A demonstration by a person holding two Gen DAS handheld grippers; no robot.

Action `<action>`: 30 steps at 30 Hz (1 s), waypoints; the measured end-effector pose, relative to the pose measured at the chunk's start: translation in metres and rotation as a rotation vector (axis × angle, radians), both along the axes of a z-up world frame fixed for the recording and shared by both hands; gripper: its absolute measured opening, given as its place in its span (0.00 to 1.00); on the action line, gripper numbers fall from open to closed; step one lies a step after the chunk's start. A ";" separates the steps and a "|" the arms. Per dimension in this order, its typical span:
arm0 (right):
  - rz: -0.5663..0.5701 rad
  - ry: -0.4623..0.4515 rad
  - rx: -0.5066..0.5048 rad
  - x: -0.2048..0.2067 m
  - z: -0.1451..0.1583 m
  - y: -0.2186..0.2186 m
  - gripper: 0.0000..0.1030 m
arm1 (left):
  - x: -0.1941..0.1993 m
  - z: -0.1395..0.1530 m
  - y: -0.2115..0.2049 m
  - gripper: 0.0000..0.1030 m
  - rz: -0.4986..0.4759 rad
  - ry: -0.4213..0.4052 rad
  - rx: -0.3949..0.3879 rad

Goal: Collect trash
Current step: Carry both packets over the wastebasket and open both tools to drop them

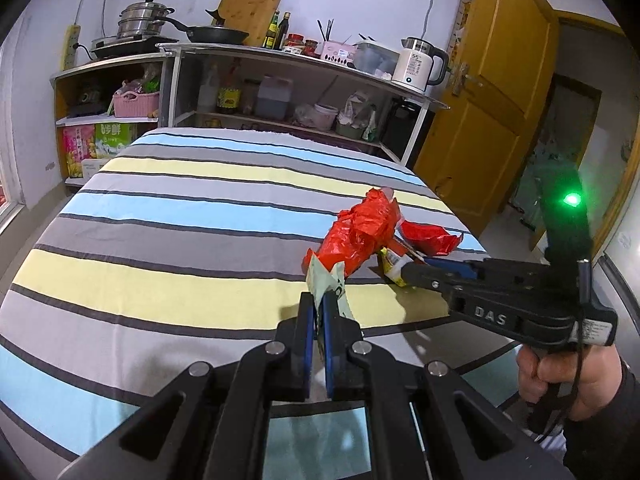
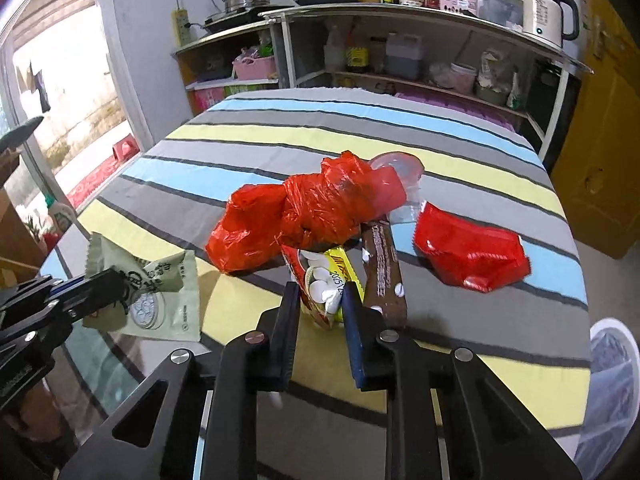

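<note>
Five pieces of trash on striped tablecloth [image 2: 256,148], clustered near front edge:
- pale green wrapper [image 2: 160,292]: pinched flat in left gripper [image 1: 319,312], raised off cloth. Thin, limp.
- yellow snack packet [image 2: 328,284]: between fingers of right gripper [image 2: 320,300], closed on crumpled end. Light, crackly, likely slippery.
- red plastic bag [image 2: 304,212], brown wrapper [image 2: 384,276], red foil pouch [image 2: 472,256]: loose, soft; best taken by a bunched fold.

Trash: 1 red bag [image 2: 308,212], approx. 4 wrappers [image 2: 470,254], 1 clear cup [image 2: 404,176]; 2 grippers [image 2: 320,304].
</note>
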State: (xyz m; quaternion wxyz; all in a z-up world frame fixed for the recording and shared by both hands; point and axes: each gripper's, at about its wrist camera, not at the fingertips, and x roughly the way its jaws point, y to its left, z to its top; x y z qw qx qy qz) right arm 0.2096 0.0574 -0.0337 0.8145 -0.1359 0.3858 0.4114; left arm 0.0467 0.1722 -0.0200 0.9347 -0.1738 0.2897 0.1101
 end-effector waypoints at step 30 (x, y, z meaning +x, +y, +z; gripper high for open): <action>-0.309 -0.068 0.155 -0.030 0.051 -0.190 0.21 | 0.054 0.052 -0.122 0.04 -0.262 -0.058 0.069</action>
